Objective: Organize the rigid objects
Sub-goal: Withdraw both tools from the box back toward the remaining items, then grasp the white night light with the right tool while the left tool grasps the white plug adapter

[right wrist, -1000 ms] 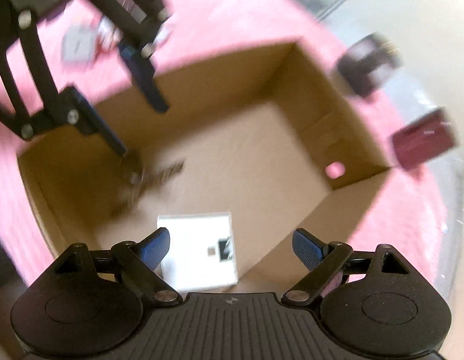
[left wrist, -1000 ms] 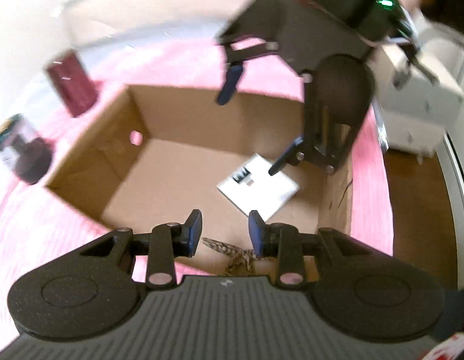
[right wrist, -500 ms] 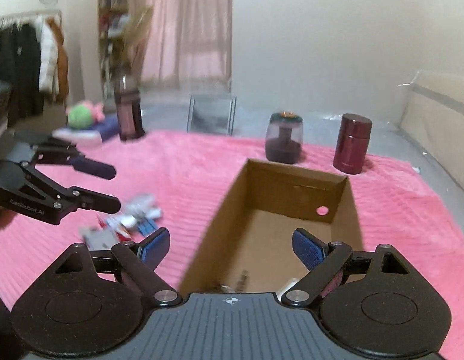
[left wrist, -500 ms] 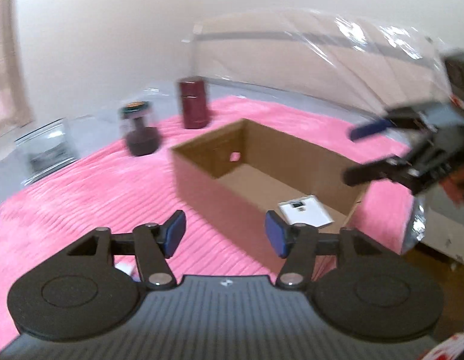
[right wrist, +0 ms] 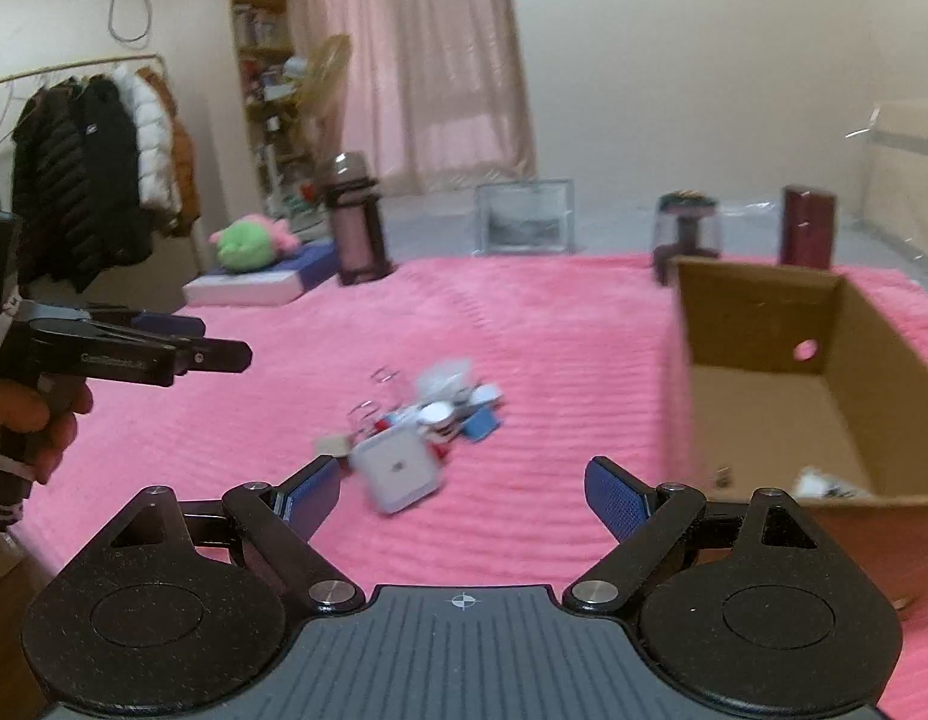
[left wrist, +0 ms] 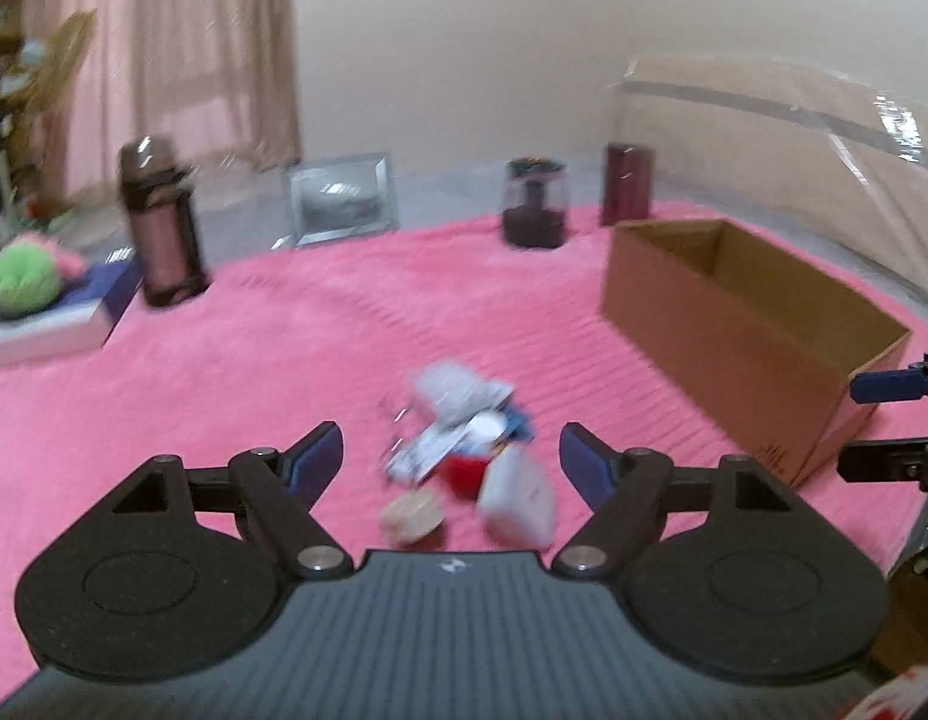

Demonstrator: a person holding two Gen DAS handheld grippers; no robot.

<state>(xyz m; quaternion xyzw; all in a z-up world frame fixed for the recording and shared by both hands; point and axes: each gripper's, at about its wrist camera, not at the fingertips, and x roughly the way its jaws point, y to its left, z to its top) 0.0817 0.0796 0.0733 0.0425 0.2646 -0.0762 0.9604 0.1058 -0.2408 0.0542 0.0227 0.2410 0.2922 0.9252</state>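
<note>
A pile of small rigid objects (left wrist: pixel 464 450) lies on the pink blanket, also in the right wrist view (right wrist: pixel 422 438); it includes a white box (right wrist: pixel 398 471), a blue piece and a round lid. An open cardboard box (left wrist: pixel 746 330) stands to the right, also in the right wrist view (right wrist: pixel 782 384), with a white item inside. My left gripper (left wrist: pixel 452 462) is open and empty, just short of the pile. My right gripper (right wrist: pixel 461 489) is open and empty, near the pile and left of the box.
At the back stand a tall brown flask (left wrist: pixel 161 228), a clear frame (left wrist: pixel 341 201), a dark jar (left wrist: pixel 533 204) and a maroon can (left wrist: pixel 626 186). A green plush (left wrist: pixel 23 276) lies on a flat box at the left. Coats hang at the far left (right wrist: pixel 92 180).
Both grippers have left the cardboard box and swung left toward the pile on the blanket. The left gripper's jaws have opened wider.
</note>
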